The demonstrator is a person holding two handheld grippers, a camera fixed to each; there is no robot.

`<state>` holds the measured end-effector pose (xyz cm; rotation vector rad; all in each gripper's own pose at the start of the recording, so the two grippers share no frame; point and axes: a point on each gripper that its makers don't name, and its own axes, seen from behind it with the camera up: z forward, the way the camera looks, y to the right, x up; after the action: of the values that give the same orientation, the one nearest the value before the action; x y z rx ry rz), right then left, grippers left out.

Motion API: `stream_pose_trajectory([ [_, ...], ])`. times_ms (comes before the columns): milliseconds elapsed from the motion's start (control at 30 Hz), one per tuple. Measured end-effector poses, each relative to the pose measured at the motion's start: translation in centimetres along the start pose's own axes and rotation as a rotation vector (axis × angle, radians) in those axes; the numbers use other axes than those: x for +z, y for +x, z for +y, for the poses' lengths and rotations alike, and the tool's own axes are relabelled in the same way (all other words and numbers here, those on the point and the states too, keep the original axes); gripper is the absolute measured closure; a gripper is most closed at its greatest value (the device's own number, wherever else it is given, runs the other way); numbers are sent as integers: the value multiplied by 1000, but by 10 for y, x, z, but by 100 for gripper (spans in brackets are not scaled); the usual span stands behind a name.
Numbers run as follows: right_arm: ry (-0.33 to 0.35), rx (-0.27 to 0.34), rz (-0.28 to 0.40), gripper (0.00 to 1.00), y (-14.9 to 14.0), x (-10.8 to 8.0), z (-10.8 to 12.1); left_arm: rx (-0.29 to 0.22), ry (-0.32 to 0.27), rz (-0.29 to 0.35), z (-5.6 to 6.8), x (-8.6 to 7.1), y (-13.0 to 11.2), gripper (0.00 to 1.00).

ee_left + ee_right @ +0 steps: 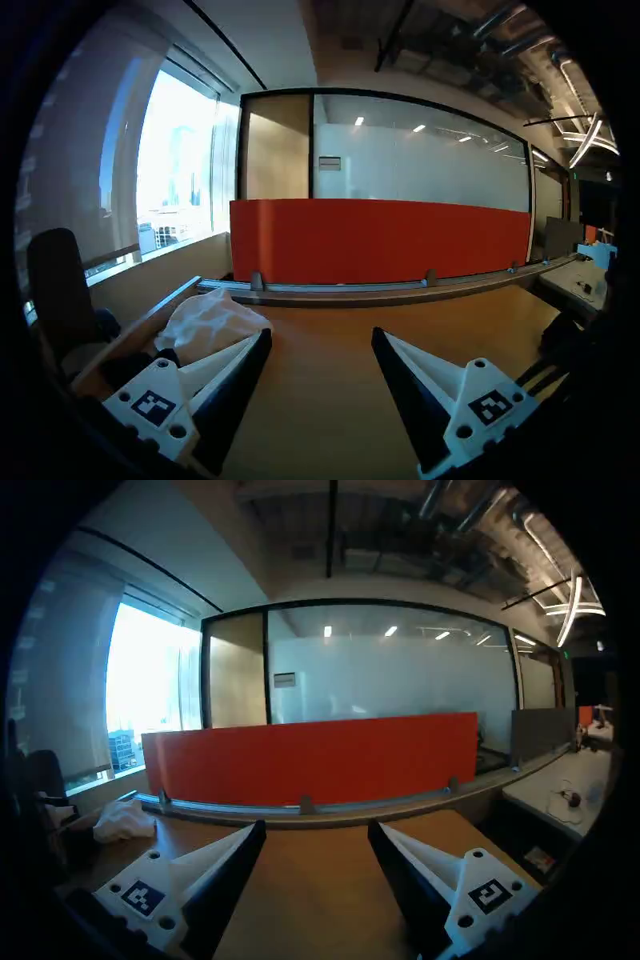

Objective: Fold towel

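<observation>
Towel (210, 320) on desk (328, 376), far left

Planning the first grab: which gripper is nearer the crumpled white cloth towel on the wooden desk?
Left. The left gripper is open with the white towel just beyond its left finger. From the right gripper, the towel lies small and far off leftward.

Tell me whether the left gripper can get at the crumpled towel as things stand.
Probably yes: the left gripper is open, and the towel lies close ahead, off to its left, with only bare desk between.
</observation>
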<state>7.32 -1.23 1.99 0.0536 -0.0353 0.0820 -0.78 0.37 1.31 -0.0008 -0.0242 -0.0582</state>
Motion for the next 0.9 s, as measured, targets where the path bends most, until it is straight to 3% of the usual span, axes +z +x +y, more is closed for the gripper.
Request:
stream_pose_trajectory([
  [467, -9, -5, 9, 1, 15, -6, -5, 42, -7, 14, -2, 2, -16, 7],
  [900, 3, 5, 1, 1, -1, -8, -14, 103, 7, 48, -11, 4, -61, 7],
])
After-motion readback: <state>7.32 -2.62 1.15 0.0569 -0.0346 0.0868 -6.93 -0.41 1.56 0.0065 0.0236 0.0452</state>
